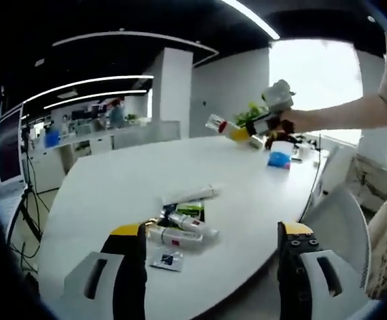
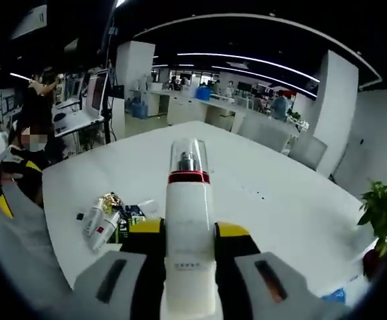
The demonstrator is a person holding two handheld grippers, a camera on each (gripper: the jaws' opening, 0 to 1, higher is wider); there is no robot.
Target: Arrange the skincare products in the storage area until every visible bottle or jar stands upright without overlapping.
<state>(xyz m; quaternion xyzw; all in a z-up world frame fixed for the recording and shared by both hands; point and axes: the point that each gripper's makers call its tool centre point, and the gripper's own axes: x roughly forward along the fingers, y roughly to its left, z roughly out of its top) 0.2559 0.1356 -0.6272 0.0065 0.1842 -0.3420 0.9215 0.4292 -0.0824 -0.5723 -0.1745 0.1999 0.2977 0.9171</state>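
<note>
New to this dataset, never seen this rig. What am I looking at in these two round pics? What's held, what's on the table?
No robot here: a person holds a two-jaw gripper in each hand, each carrying a fisheye camera looking along its jaws. In the left gripper view, the left gripper is open over a white table with a pile of skincare tubes. Far off, the person's outstretched arm holds the right gripper. In the right gripper view, the right gripper is shut on a white bottle with a clear cap.
</note>
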